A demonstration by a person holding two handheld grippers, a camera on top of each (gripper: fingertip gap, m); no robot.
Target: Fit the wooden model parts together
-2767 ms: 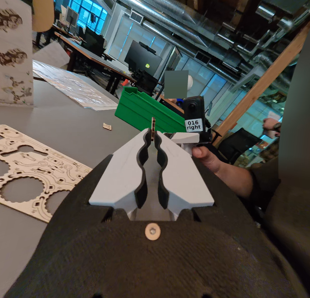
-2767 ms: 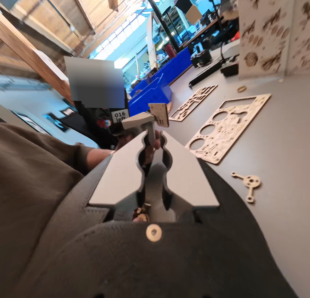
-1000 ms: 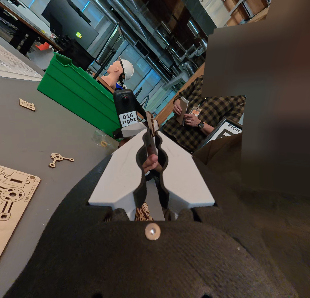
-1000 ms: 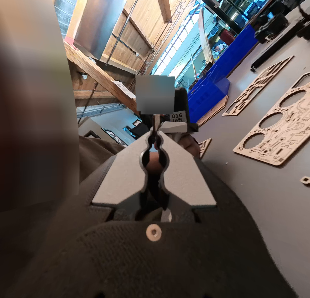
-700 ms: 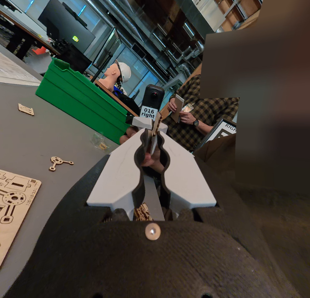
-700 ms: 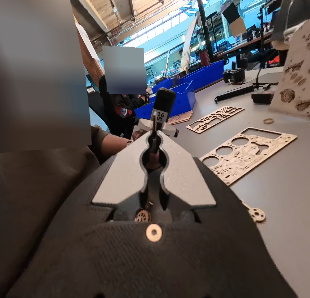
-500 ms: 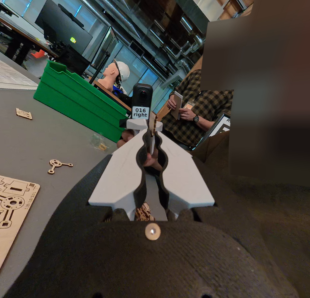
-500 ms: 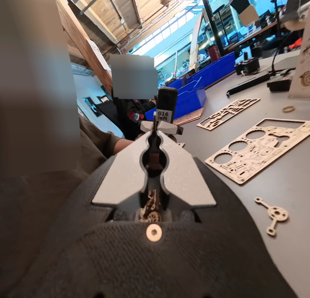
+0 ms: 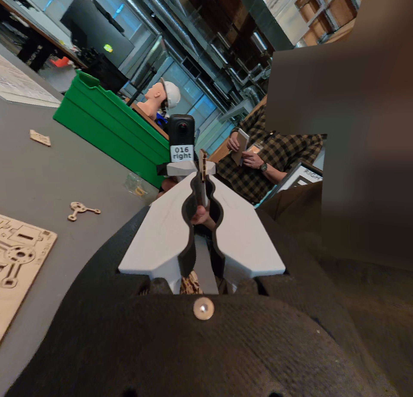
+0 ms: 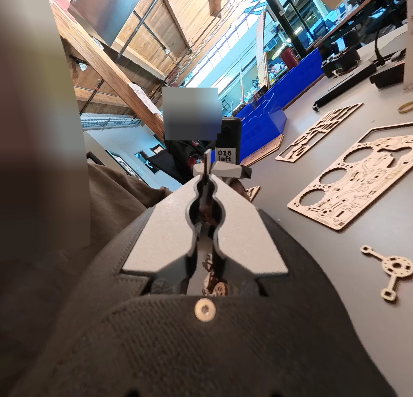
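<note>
My left gripper is shut on a thin wooden plate, seen edge-on and sticking out past its tips. My right gripper faces it tip to tip, with the plate in line with its gap. In the right wrist view, my right gripper is shut on a thin part, also seen edge-on, and the left gripper sits right behind it. Both are held up above the grey table. I cannot tell how the two parts meet.
Laser-cut wooden sheets lie on the table with a small round-headed part. A green bin and blue bins stand at the edges. A person in a plaid shirt stands beyond.
The two grippers came together from apart and now stay tip to tip. In the last half second both only tilted slightly, and both stay shut.
</note>
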